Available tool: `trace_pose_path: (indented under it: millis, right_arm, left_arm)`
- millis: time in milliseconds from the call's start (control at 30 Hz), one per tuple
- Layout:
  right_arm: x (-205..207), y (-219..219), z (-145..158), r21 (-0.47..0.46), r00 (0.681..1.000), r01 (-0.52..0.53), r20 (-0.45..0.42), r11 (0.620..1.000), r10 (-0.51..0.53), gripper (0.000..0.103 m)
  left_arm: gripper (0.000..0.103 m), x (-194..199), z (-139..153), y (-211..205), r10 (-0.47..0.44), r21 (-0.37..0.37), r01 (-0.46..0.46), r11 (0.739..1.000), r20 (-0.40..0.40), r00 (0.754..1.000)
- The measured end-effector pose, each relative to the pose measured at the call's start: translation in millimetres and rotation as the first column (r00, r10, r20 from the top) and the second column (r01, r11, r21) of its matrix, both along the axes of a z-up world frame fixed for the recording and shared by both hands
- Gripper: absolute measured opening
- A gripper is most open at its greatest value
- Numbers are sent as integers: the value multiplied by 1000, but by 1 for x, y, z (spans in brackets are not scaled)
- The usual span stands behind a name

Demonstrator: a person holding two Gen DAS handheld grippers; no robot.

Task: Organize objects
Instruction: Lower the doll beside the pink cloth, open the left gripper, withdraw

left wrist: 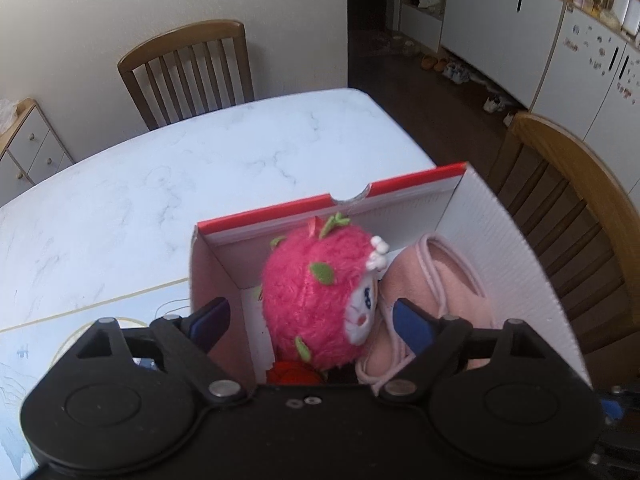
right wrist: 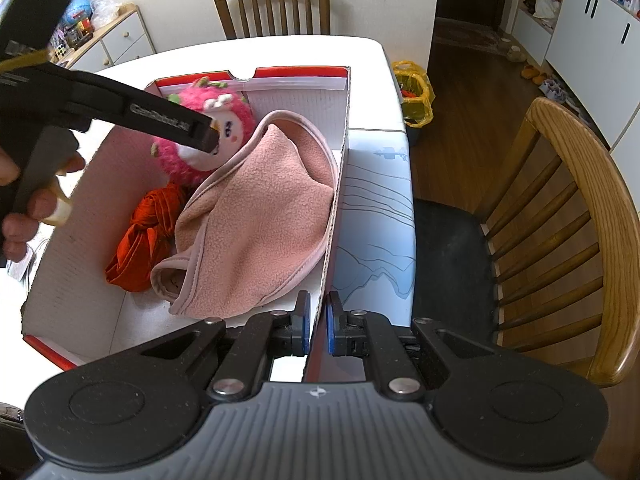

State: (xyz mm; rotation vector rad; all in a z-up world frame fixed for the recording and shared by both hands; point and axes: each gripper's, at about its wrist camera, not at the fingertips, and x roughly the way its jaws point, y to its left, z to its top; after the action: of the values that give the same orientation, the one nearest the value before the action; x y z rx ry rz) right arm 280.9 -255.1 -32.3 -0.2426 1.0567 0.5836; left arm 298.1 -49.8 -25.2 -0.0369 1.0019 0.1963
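Note:
A white cardboard box with a red rim (left wrist: 400,186) (right wrist: 342,148) stands on the table. Inside lie a pink fuzzy plush doll (left wrist: 316,292) (right wrist: 236,120), a folded pink fleece cloth (left wrist: 444,276) (right wrist: 256,220) and a knotted red cloth (right wrist: 144,236) (left wrist: 294,374). My left gripper (left wrist: 312,320) is open, its fingers either side of the doll, just above it; it also shows in the right wrist view (right wrist: 204,140). My right gripper (right wrist: 318,326) is shut on the box's right wall near its front corner.
The box sits on a white marble table (left wrist: 180,168) with a pale blue printed mat (right wrist: 376,216) under it. Wooden chairs stand at the far side (right wrist: 276,4) and at the right (right wrist: 576,240). A yellow bag (right wrist: 414,96) is on the floor.

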Motion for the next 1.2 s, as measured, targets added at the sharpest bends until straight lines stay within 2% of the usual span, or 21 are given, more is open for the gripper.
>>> trace_pose_path:
  millis: [633, 767, 1000, 1200]
  right_arm:
    - [-2, 0, 0, -12, 1000, -13, 10, 1000, 13, 8]
    - [-2, 0, 0, -16, 1000, -16, 13, 1000, 16, 8]
    - [-3, 2, 0, -26, 1000, -20, 12, 999, 20, 8]
    - [-3, 2, 0, -28, 1000, -20, 12, 999, 20, 8]
  left_arm:
    - [90, -53, 49, 17, 5, -50, 1, 999, 120, 993]
    - [96, -68, 52, 30, 32, -64, -24, 998, 131, 991]
    - [102, -93, 47, 62, 108, -95, -96, 991, 132, 985]
    - [102, -111, 39, 94, 184, -95, -173, 980, 119, 976]
